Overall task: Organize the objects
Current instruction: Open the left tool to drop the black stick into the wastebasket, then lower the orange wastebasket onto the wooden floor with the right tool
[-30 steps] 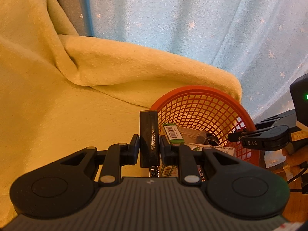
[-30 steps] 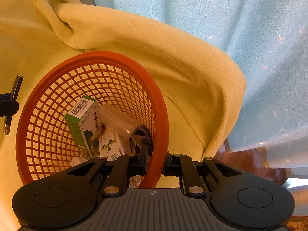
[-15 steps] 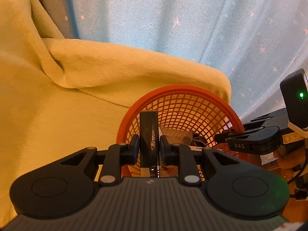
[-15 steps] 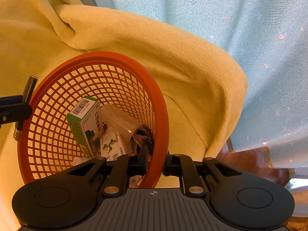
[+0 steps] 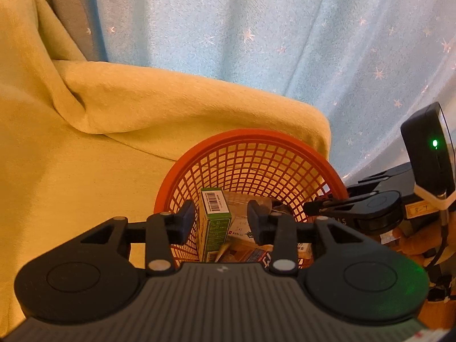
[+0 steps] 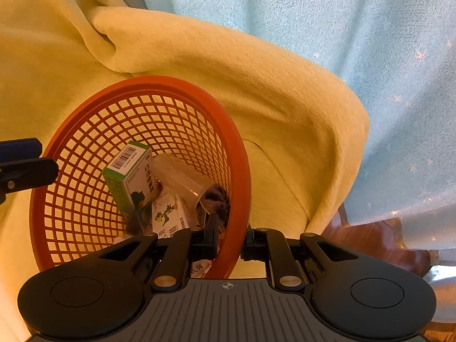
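1. The left gripper (image 5: 221,222) hovers over the basket (image 6: 236,154), fingers apart and empty.
2. The right gripper (image 6: 229,242) is clamped on the basket's rim.
3. The basket rests tilted on the yellow blanket (image 6: 270,91); it looks light and springy, so the stiff rim is the best hold.
4. The green box (image 6: 129,176) inside looks light and crushable.

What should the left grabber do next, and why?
Probably pull the left gripper up and back from the orange basket. Its jaws are open with nothing between them, and it hangs just above the green box inside. The right gripper is clamped on the basket rim, steadying it.
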### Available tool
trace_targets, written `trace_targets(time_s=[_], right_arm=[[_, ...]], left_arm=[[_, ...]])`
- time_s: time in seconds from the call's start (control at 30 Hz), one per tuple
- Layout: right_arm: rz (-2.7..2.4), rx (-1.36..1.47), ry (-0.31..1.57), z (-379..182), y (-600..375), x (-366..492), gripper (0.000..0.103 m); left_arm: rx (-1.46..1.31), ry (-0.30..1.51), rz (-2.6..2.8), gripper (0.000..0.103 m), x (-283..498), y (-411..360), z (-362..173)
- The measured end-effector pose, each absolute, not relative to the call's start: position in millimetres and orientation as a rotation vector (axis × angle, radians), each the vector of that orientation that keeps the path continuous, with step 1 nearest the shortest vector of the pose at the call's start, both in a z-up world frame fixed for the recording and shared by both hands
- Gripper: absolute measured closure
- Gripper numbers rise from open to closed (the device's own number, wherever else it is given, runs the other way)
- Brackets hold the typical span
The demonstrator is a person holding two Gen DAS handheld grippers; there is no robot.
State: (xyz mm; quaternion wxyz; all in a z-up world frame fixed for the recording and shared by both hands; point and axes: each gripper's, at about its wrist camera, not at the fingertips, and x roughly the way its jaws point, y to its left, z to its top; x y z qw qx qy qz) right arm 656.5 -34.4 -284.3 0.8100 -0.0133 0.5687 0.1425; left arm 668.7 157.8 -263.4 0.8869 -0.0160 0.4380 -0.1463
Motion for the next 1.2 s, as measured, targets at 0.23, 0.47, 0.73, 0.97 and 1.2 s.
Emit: trace_targets(time_s=[0.23,0.47,0.73,0.97,1.2], right_arm=[[0.308,-0.027,1.215,-284.7,-34.0,655.8,0.092],[0.319,-0.036,1.216,-283.7,-33.2,651.5,0.092],[0.31,0.13,1.242,-287.5,-54.7,648.8,0.093],[0.234,0.307,1.275,-289.5,-86.6,640.9,0.095],[0.195,0.388,1.288,-287.6,-120.3,620.9,0.095]], left_arm=[[-0.056,0.907,-0.251,0.069,662.5,177.1,-259.2],[-0.089,0.91,-0.188,0.069,649.3,196.9,-257.8],[-0.135,0.93,-0.128,0.069,627.0,205.9,-265.8],[-0.139,0.945,-0.072,0.069,604.8,208.6,-271.9],[-0.131,0.943,-0.062,0.069,580.3,194.9,-273.5]])
